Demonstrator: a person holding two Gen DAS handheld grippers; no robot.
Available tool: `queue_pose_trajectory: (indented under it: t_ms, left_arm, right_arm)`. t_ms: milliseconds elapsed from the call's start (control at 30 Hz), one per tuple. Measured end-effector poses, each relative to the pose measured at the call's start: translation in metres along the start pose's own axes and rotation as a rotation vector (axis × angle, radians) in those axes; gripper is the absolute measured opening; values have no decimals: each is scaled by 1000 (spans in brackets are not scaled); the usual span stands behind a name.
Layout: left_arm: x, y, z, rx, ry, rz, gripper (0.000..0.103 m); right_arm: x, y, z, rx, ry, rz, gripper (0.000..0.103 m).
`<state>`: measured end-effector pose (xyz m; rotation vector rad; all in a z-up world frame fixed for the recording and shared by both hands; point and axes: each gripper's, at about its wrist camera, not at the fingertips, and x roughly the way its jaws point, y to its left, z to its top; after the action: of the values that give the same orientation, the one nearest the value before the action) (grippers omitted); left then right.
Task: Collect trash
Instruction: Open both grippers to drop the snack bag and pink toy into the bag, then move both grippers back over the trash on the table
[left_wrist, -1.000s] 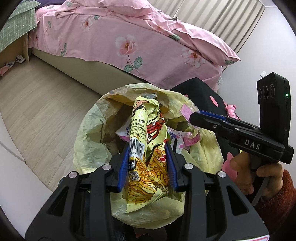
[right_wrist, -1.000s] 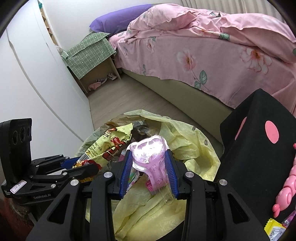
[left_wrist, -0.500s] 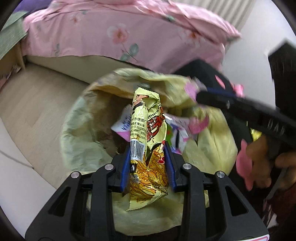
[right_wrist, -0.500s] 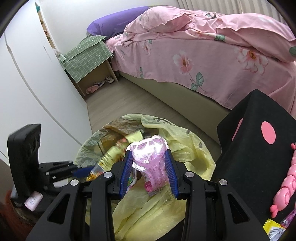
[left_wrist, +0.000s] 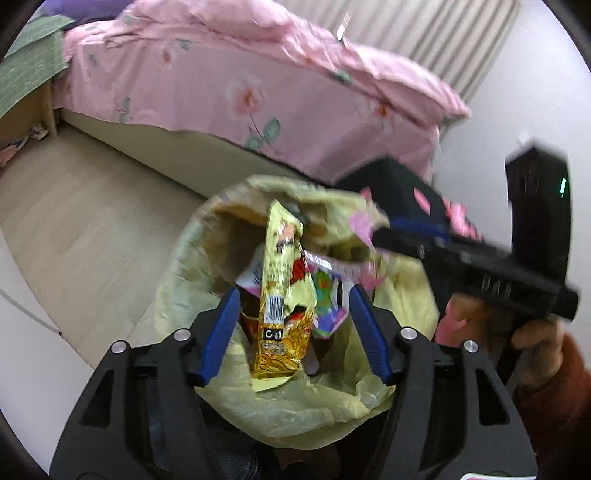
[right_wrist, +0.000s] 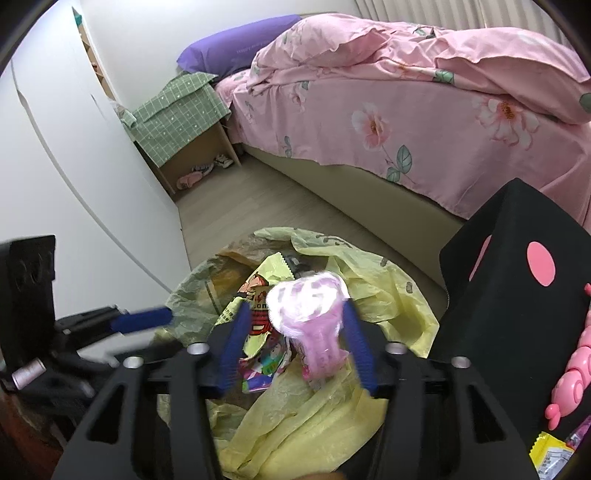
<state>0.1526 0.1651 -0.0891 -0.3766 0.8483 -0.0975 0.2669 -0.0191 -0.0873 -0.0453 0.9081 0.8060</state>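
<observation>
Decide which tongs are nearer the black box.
Right. The right tongs hang open over the yellow bag, just left of the black box. The left tongs, also open, are over the bag's far side, further from the box.

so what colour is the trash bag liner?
Pale yellow, translucent trash bag liner. It shows best in the right wrist view.

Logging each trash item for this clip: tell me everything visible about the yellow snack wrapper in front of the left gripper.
The yellow snack wrapper is a crumpled, glossy plastic-foil packet with red and orange print, a cartoon face near its top and a barcode on its side. It stands roughly upright between the spread blue fingers of the left gripper, apparently touching neither. Its lower end sits over the yellow trash bag, beside a colourful wrapper.
</observation>
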Motion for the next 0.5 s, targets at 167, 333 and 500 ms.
queue_pose_trajectory:
  t_ms: [167,333,500]
  left_arm:
    - [-33,3,11,-75,-111,17,60]
    - [-57,-20,16,-81,-199,7,60]
    - [-55,-65,11,-40,-204,-69,60]
  right_arm:
    - [-33,-4,-1,1,-45,-19,51]
    - [-101,-23,-17,-5,-122,-88,52]
    - [-180,-52,-54,-19,-207,-226,52]
